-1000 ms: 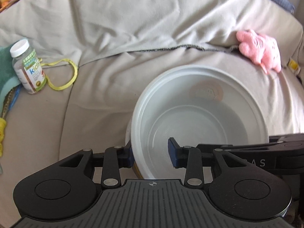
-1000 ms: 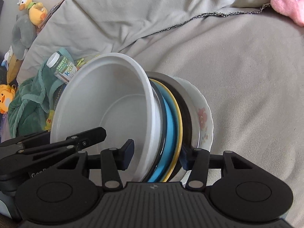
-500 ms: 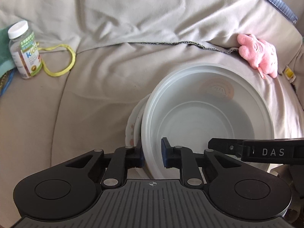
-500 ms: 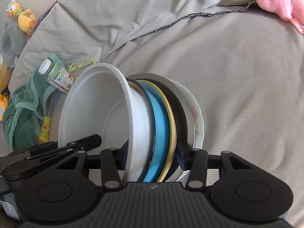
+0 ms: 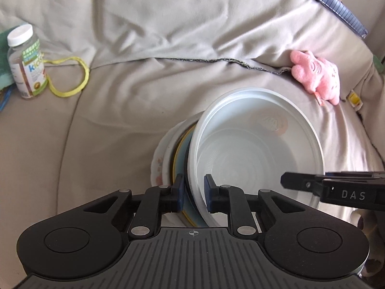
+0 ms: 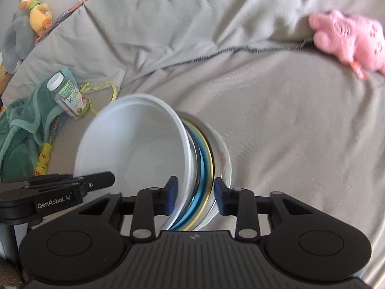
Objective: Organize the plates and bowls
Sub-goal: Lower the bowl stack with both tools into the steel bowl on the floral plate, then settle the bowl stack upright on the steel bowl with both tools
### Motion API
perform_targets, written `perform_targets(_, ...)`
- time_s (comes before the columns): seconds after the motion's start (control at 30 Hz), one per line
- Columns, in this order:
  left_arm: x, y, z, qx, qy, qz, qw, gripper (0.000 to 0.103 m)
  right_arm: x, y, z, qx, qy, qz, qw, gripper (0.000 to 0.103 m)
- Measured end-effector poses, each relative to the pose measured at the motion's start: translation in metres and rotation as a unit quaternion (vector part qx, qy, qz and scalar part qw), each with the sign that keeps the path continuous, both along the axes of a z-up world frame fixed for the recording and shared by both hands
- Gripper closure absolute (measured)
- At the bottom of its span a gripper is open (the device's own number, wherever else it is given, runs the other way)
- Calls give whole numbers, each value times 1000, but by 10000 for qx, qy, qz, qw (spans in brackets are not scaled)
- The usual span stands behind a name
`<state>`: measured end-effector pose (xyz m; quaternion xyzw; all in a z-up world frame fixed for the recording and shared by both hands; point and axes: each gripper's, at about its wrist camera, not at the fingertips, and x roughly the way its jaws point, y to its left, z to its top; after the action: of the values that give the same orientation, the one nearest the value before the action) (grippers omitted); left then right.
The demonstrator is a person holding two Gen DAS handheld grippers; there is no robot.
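A white bowl (image 5: 255, 154) sits on top of a stack of plates (image 5: 168, 154): dark, blue, yellow-rimmed and a white floral one. The stack is held tilted on edge above a grey couch. My left gripper (image 5: 194, 192) is shut on the white bowl's rim, with the dark plate's edge between its pads too. My right gripper (image 6: 195, 196) is shut on the whole stack (image 6: 207, 166), one pad inside the bowl (image 6: 134, 149), the other behind the floral plate. Each gripper shows in the other's view.
A pink plush toy (image 5: 317, 77) lies at the back right of the couch. A vitamin bottle (image 5: 26, 62) and a yellow cord (image 5: 72, 77) lie at the left, beside a green towel (image 6: 21, 125). Duck plush toys (image 6: 36, 9) sit at the far left.
My left gripper has closed on the bowl's rim. Both grippers and the stack have lifted and drawn back, so more couch shows.
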<state>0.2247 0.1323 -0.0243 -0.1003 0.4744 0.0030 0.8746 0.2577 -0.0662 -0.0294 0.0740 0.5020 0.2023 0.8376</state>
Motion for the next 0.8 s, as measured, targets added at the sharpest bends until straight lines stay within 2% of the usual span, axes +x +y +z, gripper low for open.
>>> perform_targets(0.2, -6, -2, 3, 380, -225, 53, 9990, 81, -2, 11, -16, 170, -118, -148, 9997, 73)
perform_targets(0.3, -6, 2, 1, 439, -375, 35, 9983, 80, 3, 14, -17, 282, -133, -119, 9994, 73)
perform_targets(0.47, -10, 16, 2, 23, -530, -3, 9986, 79, -4, 23, -15, 45, -315, -187, 9993, 73)
perform_targets(0.53, -13, 20, 4, -107, -648, 46, 9978, 74, -7, 24, -14, -70, -342, -205, 9992, 73)
perform_targets(0.6, -15, 22, 4, -130, -685, 86, 9975, 69, -8, 25, -13, -145, -383, -194, 9990, 71)
perform_targets(0.8, -15, 23, -7, 56, -647, 181, 9977, 61, -11, 22, -14, -229, -501, -322, 9980, 56)
